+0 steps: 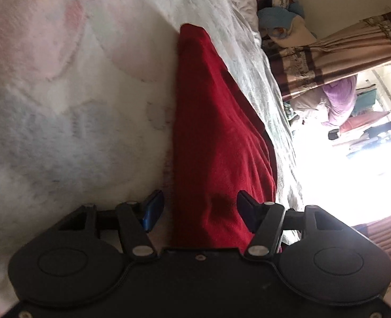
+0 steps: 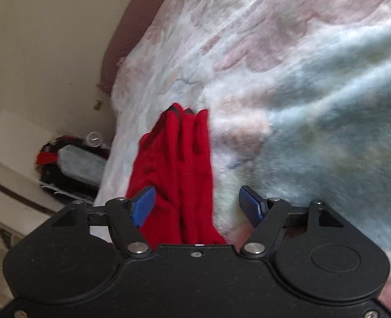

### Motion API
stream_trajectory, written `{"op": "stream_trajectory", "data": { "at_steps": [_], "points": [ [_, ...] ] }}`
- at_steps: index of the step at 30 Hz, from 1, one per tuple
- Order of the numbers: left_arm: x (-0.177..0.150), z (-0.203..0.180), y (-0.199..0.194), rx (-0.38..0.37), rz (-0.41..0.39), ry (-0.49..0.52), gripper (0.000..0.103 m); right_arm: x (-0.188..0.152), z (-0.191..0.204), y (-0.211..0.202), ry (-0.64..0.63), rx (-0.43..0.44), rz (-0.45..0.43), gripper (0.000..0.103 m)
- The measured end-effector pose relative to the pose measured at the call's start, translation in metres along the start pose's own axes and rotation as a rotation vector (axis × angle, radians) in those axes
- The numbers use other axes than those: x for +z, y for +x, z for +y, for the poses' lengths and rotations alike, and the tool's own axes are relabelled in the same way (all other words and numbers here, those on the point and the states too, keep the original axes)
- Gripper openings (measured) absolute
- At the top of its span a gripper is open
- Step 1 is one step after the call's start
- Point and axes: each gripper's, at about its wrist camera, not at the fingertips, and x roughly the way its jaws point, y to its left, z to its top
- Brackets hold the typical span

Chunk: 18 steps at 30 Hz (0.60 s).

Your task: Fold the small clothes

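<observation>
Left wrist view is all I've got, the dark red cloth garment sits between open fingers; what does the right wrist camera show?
Observer: The right gripper is open too, with the red cloth garment bunched in vertical folds between its fingers.
Operator: Anything beside the bed on that side?
Observer: Yes, a dark cluttered pile against a cream wall.
Operator: What's under the garment there?
Observer: The pastel fuzzy blanket, running on past the garment's far tip.
</observation>
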Motion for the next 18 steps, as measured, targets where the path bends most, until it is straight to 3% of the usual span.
{"op": "stream_trajectory", "data": {
  "at_steps": [9, 12, 18],
  "points": [
    [0.023, 0.013, 0.028, -0.107, 0.034, -0.148, 0.068, 0.011, 0.013, 0.052, -0.037, 0.066, 0.116, 0.077],
    [0.031, 0.006, 0.040, -0.101, 0.039, -0.153, 0.069, 0.013, 0.021, 0.068, -0.049, 0.084, 0.144, 0.083],
    [0.026, -0.011, 0.047, -0.045, 0.021, -0.097, 0.066, 0.015, 0.035, 0.084, -0.086, 0.080, 0.183, 0.085]
  ]
}}
